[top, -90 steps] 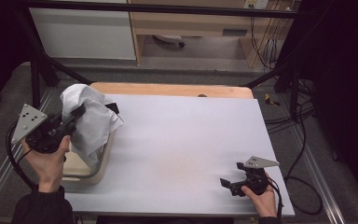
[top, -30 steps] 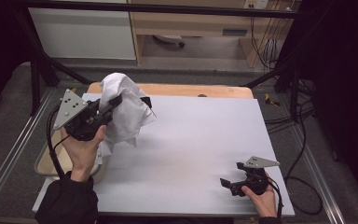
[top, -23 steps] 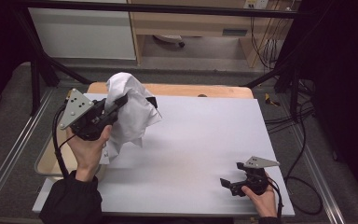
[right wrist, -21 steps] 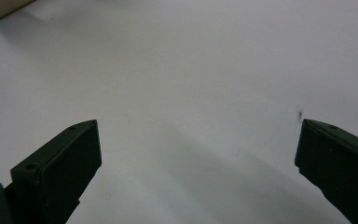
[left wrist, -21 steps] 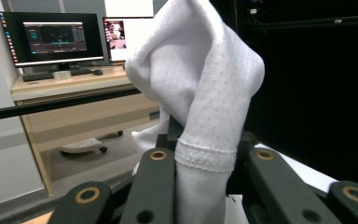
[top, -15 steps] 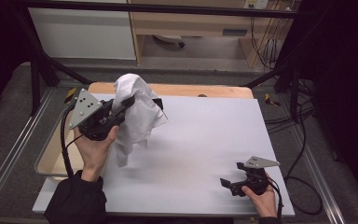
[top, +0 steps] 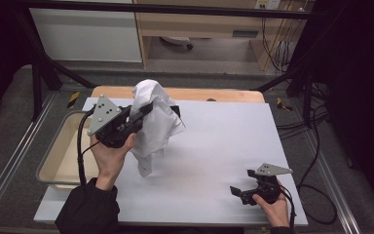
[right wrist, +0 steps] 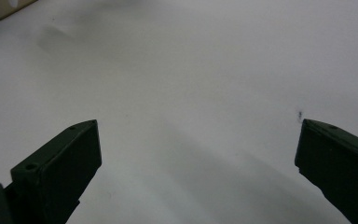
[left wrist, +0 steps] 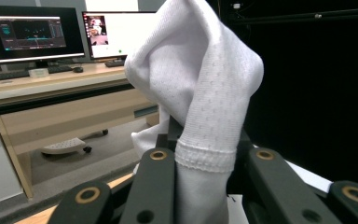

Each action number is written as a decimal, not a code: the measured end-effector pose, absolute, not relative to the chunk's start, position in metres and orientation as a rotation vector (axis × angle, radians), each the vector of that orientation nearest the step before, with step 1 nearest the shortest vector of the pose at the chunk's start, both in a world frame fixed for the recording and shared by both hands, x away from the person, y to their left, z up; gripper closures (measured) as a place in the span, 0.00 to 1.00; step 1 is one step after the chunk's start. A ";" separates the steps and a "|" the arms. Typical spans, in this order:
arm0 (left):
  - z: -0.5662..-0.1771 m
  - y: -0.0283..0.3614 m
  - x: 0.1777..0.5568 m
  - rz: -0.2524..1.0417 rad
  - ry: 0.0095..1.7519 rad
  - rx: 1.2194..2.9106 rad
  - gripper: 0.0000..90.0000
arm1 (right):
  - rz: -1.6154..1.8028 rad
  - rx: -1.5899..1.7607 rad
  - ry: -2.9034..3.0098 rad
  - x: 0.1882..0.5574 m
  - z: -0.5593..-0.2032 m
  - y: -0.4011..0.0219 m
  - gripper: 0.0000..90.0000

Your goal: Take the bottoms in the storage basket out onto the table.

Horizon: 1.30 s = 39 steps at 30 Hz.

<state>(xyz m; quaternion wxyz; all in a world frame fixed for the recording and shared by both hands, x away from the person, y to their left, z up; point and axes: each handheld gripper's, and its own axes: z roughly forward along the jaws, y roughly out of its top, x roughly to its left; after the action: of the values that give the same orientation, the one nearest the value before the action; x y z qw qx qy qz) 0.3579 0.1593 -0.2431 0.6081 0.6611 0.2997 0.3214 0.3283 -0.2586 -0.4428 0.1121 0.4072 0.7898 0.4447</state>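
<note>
At the far left, the beige bin sits against the left edge of the white table, and your left forearm crosses its near corner. Your left gripper is raised above the table just to the right of the bin, its jaws clamped on the white garment. The cloth bunches up over the jaws and hangs down beneath them, its lowest fold at or just above the tabletop; you cannot tell from the high view whether it touches. In the left gripper view the white garment is pinched between the two black jaws, a ribbed hem band sitting right at the pinch, with the rest of the fabric rising in a knitted peak above it. Farther right, near the table's front right corner, your right gripper rests low on the surface in your hand. The right gripper has its jaws wide apart over bare white tabletop
</note>
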 end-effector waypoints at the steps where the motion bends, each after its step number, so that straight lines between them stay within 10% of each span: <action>1: -0.243 0.158 0.358 0.742 0.691 1.533 0.87 | 1.306 1.194 2.319 0.328 -0.443 -0.259 0.01; 39: -0.273 0.113 0.381 0.651 0.698 1.615 0.87 | 1.304 1.195 2.320 0.328 -0.443 -0.259 0.01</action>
<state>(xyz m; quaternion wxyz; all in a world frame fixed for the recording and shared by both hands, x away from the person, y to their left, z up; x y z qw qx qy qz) 0.3811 0.1129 -0.2727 0.5914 0.6943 0.2998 0.2798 0.3283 -0.2587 -0.4429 0.1119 0.4069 0.7903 0.4443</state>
